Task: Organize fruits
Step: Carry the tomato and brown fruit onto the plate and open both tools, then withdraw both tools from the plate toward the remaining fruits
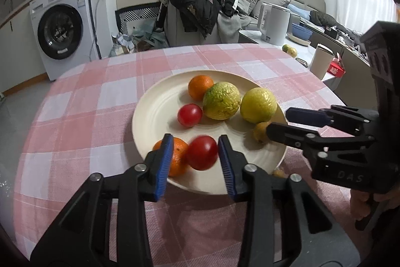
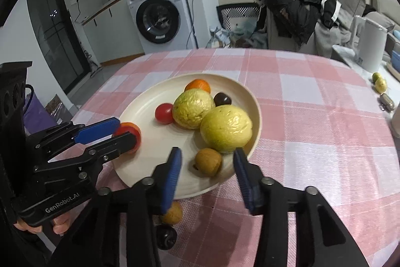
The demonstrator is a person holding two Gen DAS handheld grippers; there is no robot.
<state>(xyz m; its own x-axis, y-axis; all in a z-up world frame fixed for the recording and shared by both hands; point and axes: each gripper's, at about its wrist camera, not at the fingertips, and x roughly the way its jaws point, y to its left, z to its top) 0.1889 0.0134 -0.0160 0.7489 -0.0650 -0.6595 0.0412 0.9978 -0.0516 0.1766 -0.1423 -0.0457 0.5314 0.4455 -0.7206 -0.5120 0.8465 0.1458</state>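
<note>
A cream plate (image 1: 155, 111) (image 2: 140, 167) on the pink checked cloth holds two yellow-green guavas (image 1: 221, 100) (image 2: 226, 128), two oranges (image 1: 200, 86), two red tomatoes and a small brown fruit (image 2: 208, 162). My left gripper (image 1: 196, 162) is open around a blurred red tomato (image 1: 202, 152) at the plate's near rim, beside an orange (image 1: 177, 159). My right gripper (image 2: 206, 173) is open with the small brown fruit between its fingers, over the plate's right rim. A dark fruit (image 2: 222, 99) lies behind the guavas.
Off the plate, a small brown fruit (image 2: 172, 214) and a dark one (image 2: 166, 238) lie on the cloth under my right gripper. A white kettle (image 1: 273, 24), a cup (image 1: 321, 61) and small fruits (image 1: 290, 49) stand on the side counter. A chair with clothes stands behind.
</note>
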